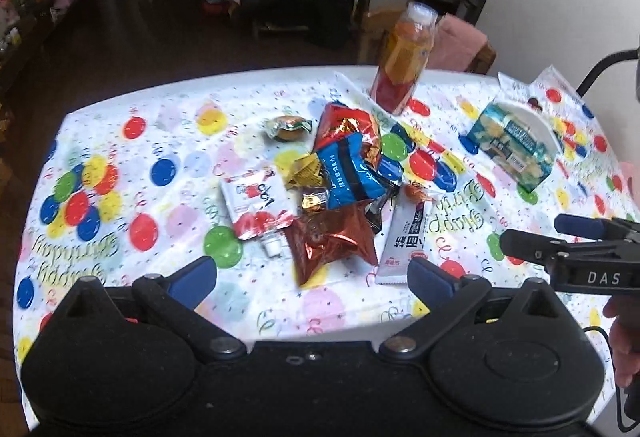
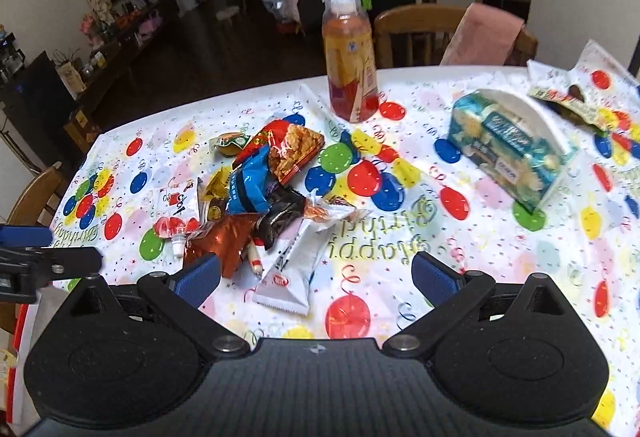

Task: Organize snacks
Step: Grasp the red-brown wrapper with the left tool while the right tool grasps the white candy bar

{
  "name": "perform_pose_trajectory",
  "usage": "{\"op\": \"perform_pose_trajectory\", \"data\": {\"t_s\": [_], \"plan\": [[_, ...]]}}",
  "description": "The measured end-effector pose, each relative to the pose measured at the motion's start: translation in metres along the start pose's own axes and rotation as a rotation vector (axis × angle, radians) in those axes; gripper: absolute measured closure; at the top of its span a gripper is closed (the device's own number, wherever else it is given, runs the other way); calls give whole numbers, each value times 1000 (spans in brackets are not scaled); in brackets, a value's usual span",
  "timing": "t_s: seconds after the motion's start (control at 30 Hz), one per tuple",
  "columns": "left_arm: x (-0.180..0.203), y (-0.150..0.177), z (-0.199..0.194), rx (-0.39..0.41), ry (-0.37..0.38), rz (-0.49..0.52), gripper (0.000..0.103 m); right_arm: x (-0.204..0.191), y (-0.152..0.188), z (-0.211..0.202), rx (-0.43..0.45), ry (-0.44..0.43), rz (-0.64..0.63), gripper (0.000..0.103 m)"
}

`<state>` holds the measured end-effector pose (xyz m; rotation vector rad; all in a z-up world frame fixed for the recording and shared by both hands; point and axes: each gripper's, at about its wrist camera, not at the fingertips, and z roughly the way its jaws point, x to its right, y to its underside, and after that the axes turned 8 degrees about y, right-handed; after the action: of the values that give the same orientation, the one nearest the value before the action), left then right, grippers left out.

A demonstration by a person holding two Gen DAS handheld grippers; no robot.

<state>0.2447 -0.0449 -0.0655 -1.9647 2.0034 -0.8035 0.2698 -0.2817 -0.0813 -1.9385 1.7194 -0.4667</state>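
A heap of snacks lies mid-table on the balloon tablecloth [image 1: 168,141]: a blue packet [image 1: 352,173], a red foil bag [image 1: 336,245], a white bar [image 1: 404,241], a white-and-red pouch [image 1: 256,205], a red chip bag [image 1: 348,125] and a small burger-shaped sweet [image 1: 286,129]. My left gripper [image 1: 312,279] hovers open just short of the red foil bag, with nothing between its fingers. My right gripper [image 2: 316,277] is also open, and the white bar [image 2: 296,269] lies between its fingers, untouched. The blue packet [image 2: 248,185] sits further in.
An orange-red drink bottle [image 2: 350,57] stands upright at the table's far side. A white basket [image 2: 532,117] at right holds a teal packet [image 2: 508,149]; another opened wrapper [image 2: 568,97] lies behind it. Wooden chairs [image 2: 416,29] with a pink cloth [image 2: 484,33] stand beyond the far edge.
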Motion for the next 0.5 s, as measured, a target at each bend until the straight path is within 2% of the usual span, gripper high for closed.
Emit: {"op": "perform_pose_trajectory", "data": {"t_s": [0.23,0.37,0.43,0.5], "plan": [[-3,-26,57,-103,32,-58,5,-7,-13,41,-64,-10,-27,7],[-11,-31,90,-173,76,-146,8,-10,-13,66,-111,-9,-37,13],[-15,-31,104,-200,69,-173,9,-11,-13,75,-129,-12,-34,13],[-19,-31,116,-221,67,-196,9,-14,-13,84,-143,-12,-34,21]]}}
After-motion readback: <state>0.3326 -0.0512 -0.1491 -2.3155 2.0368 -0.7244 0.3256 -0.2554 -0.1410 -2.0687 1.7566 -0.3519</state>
